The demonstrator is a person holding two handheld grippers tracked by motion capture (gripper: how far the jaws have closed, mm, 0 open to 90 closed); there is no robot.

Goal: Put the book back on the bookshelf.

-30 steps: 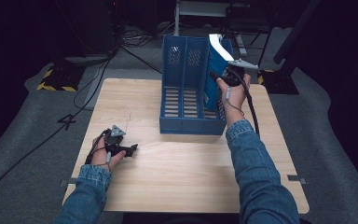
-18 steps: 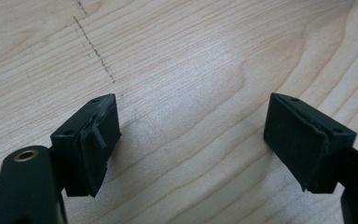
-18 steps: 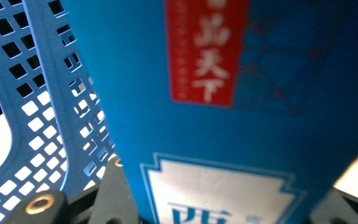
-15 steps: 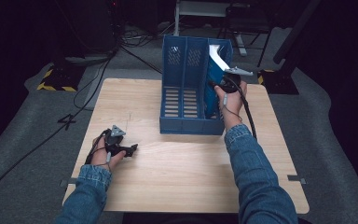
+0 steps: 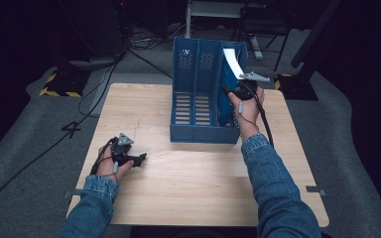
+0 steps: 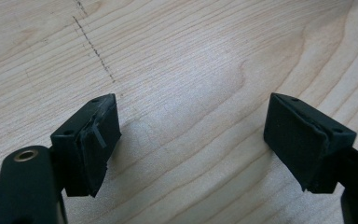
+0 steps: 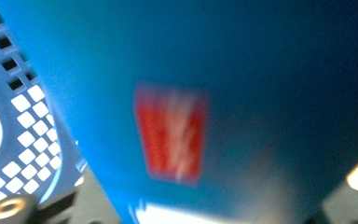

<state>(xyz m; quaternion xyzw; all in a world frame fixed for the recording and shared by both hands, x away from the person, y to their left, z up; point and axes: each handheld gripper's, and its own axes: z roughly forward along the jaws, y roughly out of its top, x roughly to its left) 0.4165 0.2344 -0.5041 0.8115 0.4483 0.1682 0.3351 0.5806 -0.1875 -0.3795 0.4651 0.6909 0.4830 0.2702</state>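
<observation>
The left gripper (image 6: 191, 140) rests wide open and empty on the worktop (image 5: 188, 193). The right gripper (image 5: 238, 91), beside the blue file rack (image 5: 198, 94), is blurred; its grip cannot be told.

blue file rack (image 5: 198, 106) | upright, table's far side | white-topped item (image 5: 232, 62) in right slot
</observation>
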